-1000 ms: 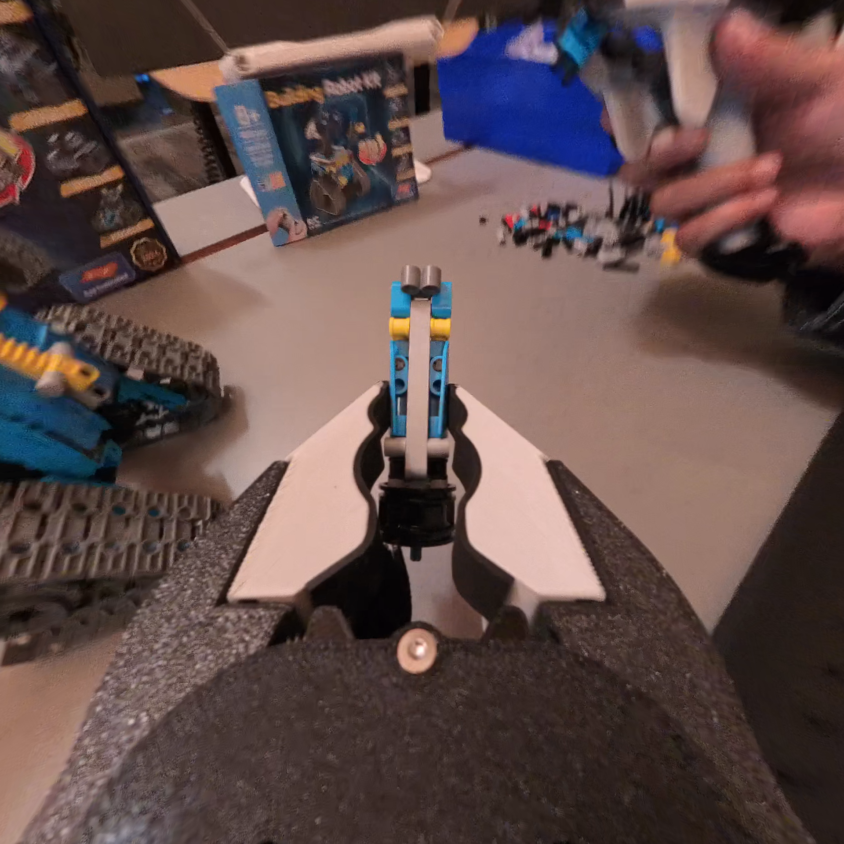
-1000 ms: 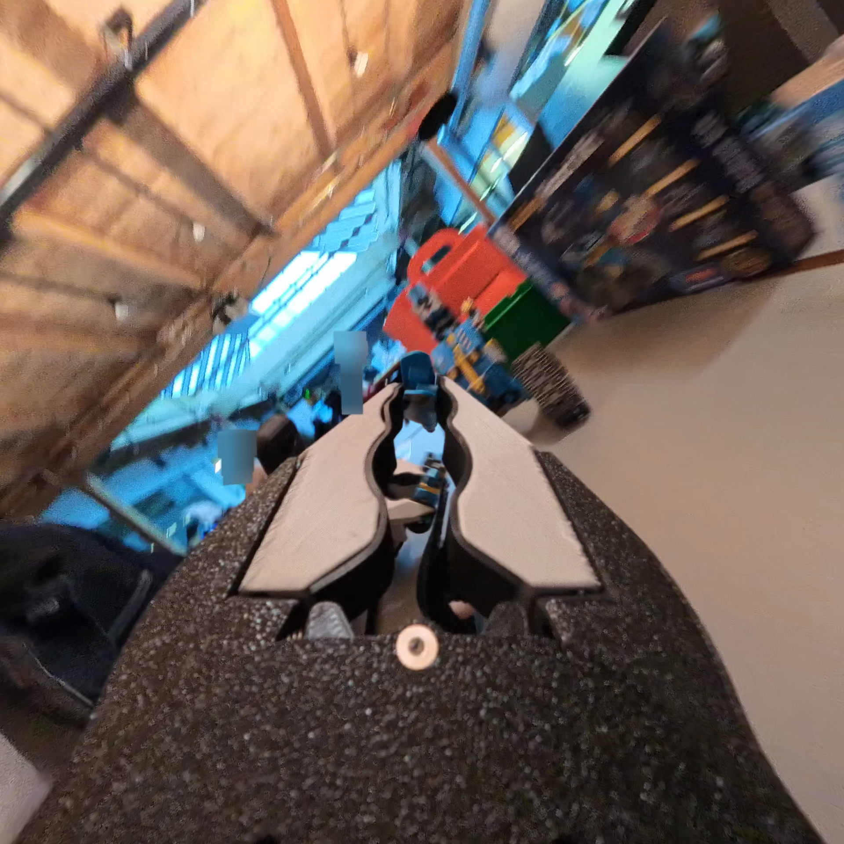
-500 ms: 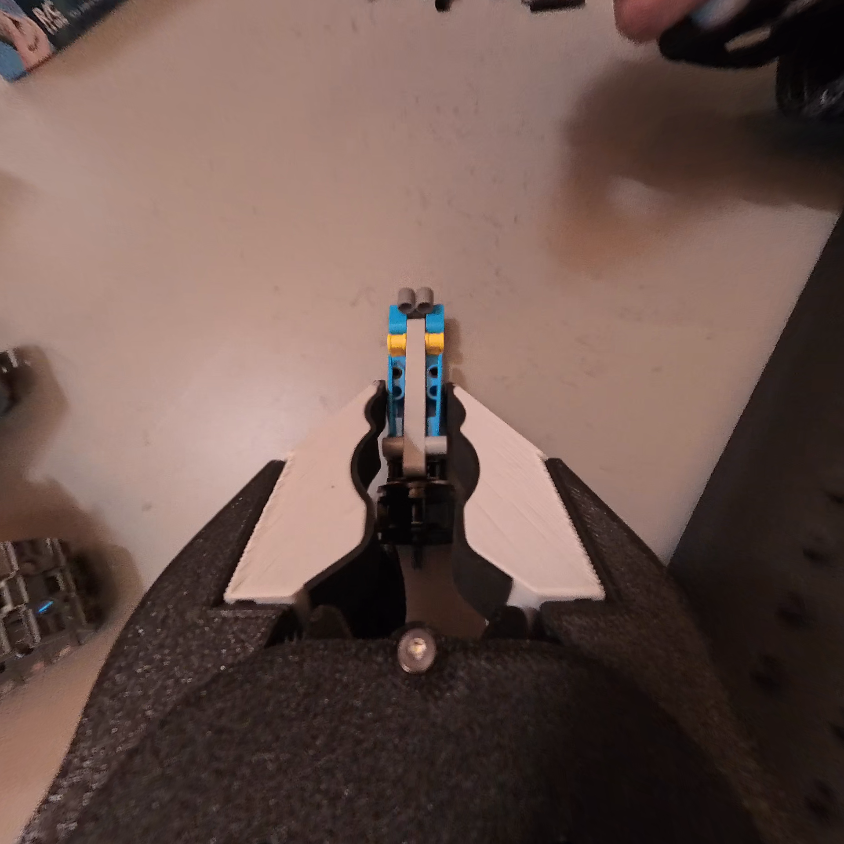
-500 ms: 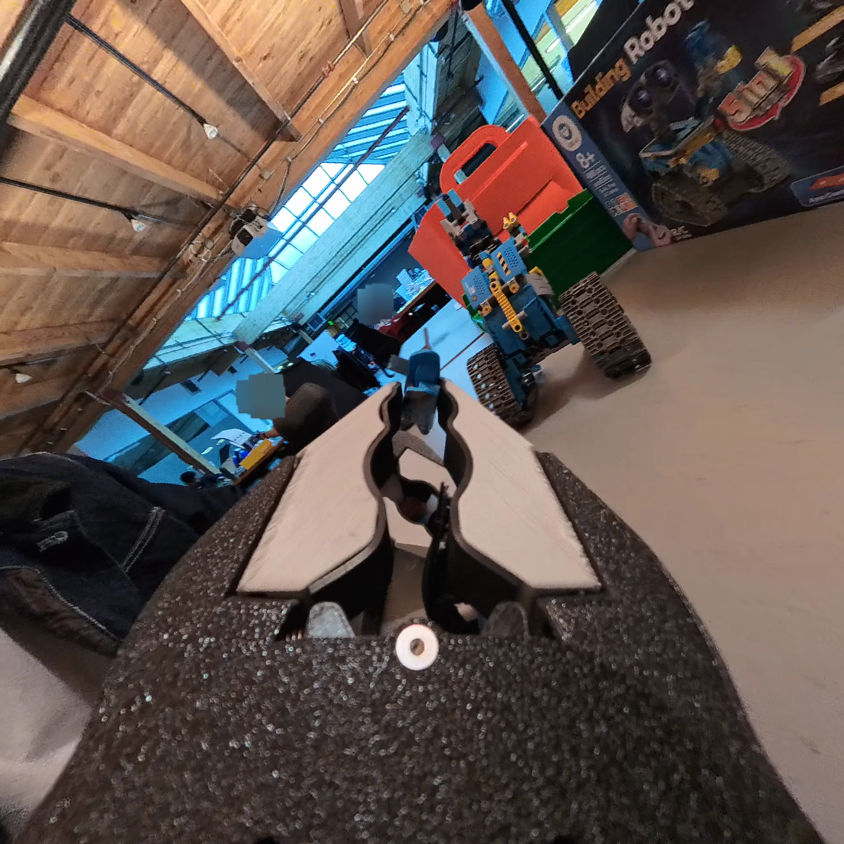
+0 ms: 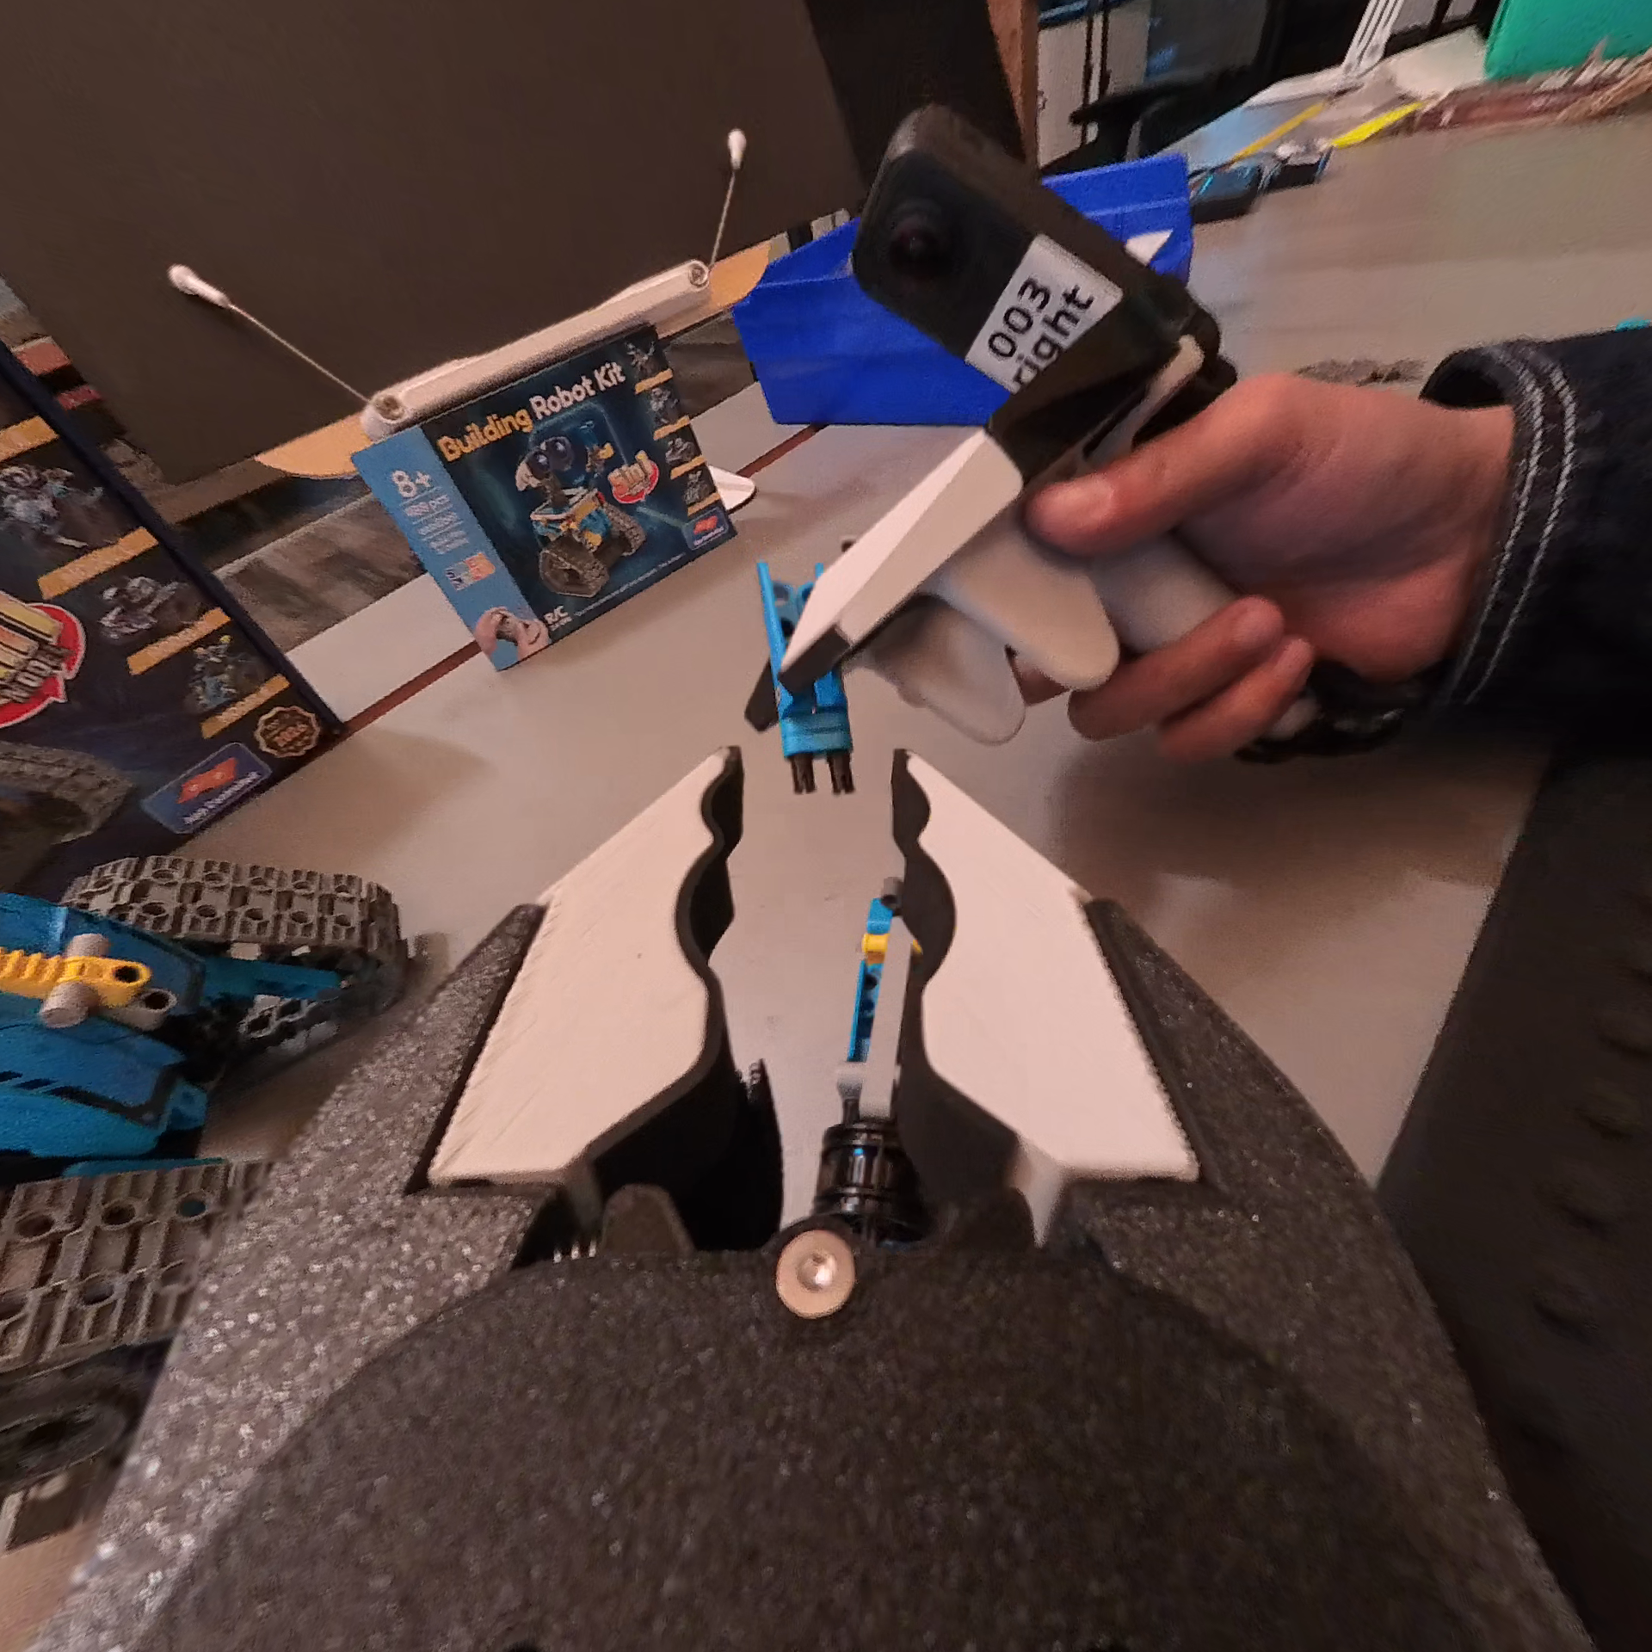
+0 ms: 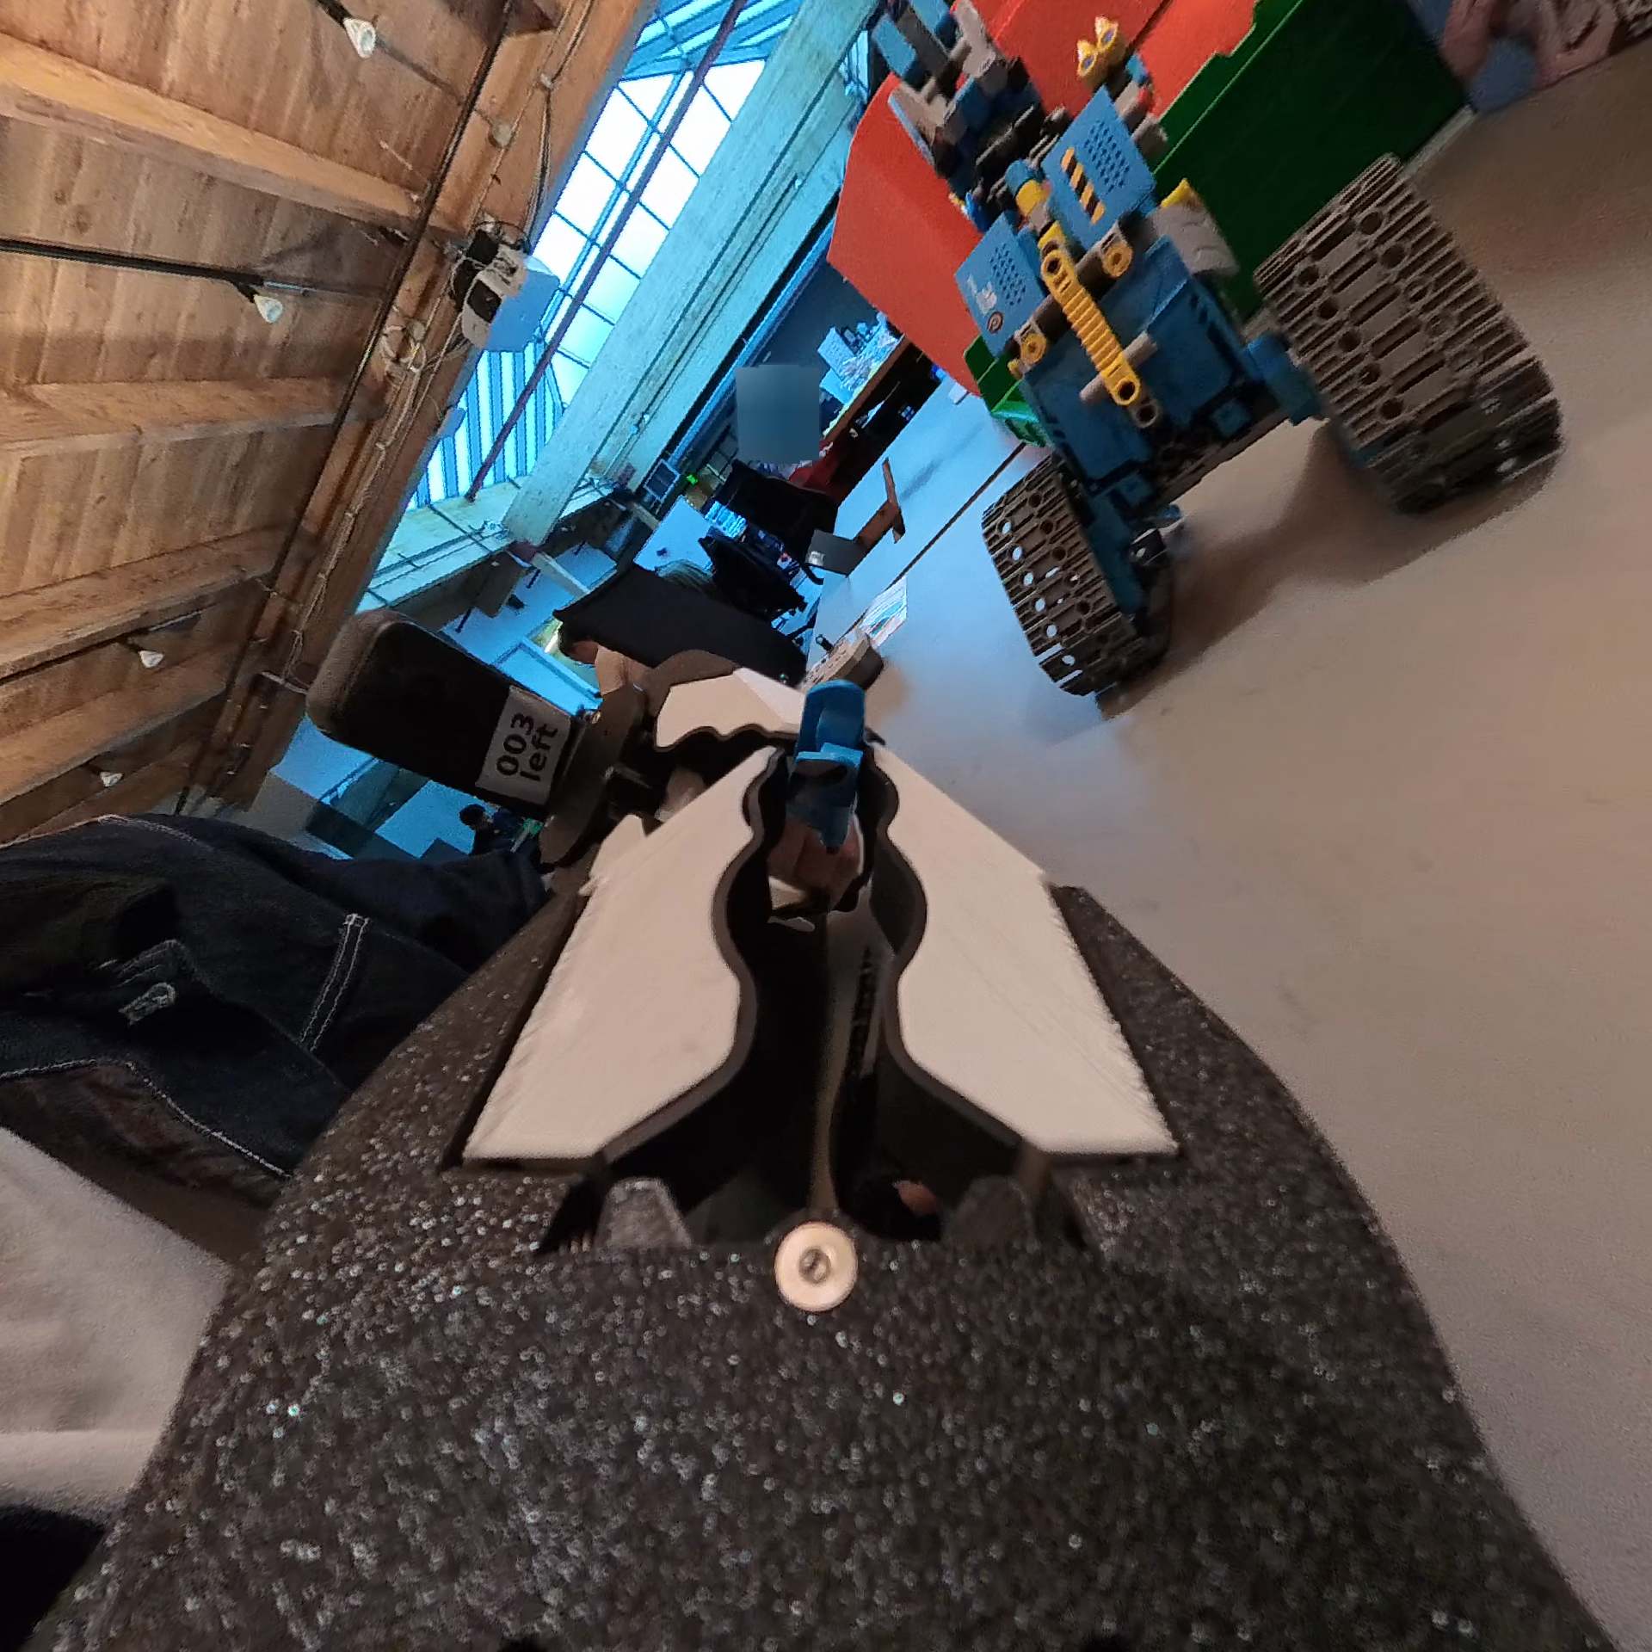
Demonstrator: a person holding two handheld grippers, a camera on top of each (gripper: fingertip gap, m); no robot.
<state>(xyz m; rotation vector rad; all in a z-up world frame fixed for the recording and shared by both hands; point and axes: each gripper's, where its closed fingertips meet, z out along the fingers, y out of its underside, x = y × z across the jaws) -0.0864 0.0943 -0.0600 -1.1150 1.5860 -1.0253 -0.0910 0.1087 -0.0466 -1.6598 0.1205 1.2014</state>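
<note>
Left claw (image 5: 815, 787) gapes apart, one blue-grey brick strip (image 5: 872, 992) leaning against its right finger; right claw (image 6: 818, 787) clamps one blue piece (image 6: 827, 760).

This looks like an open-plan workshop or maker space in a converted industrial hall. In the right wrist view a timber plank ceiling (image 6: 134, 358) with exposed beams and small spotlights runs beside a large gridded skylight (image 6: 590, 206). Desks with monitors and black office chairs (image 6: 760, 572) stand farther back. On the pale grey surface (image 5: 554, 778) stand boxed robot-building kits (image 5: 545, 501), a blue tracked toy-brick robot (image 6: 1189, 358) and a blue plastic parts bin (image 5: 858, 358).
</note>
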